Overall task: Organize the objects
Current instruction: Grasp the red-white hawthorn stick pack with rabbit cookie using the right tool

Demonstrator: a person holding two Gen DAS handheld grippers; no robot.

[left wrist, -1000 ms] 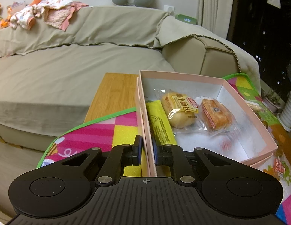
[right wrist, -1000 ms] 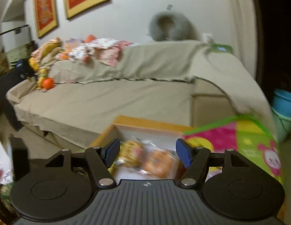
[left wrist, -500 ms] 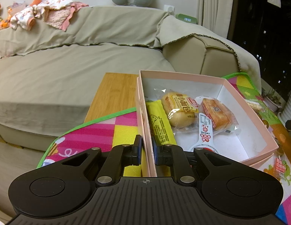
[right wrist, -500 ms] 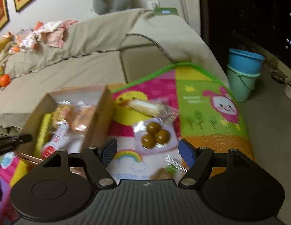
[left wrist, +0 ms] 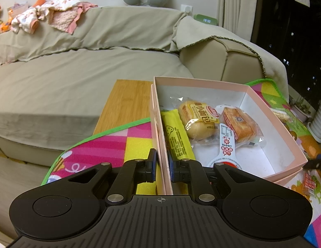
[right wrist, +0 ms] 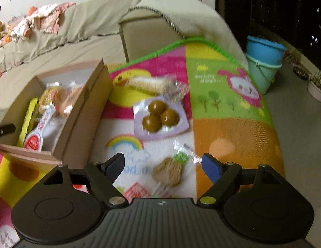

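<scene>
Box (left wrist: 270, 124), pink with a white inside, sits on the mat (left wrist: 110, 144) that covers the counter (left wrist: 127, 101), with the sofa (left wrist: 77, 78) behind. Left gripper (left wrist: 162, 166) has its jaws narrow and clamped on the box's near-left wall, one pad outside and one inside. Inside the box lie a yellow packet (left wrist: 177, 138) along the left wall, a wrapped bun (left wrist: 197, 122), an orange wrapped cake (left wrist: 239, 124) to the bun's right, and a white-and-red sachet (left wrist: 226, 144) resting partly over both. Right gripper (right wrist: 163, 165) hovers over the mat to the right of the box, jaws wide and holding nothing. Below and between its pads lies a brown biscuit pack (right wrist: 168, 171); a red packet (right wrist: 137, 191) lies just beside it. Farther on lie a pouch of three brown balls (right wrist: 160, 117) and a long wrapped roll (right wrist: 150, 83). The right view is blurred.
</scene>
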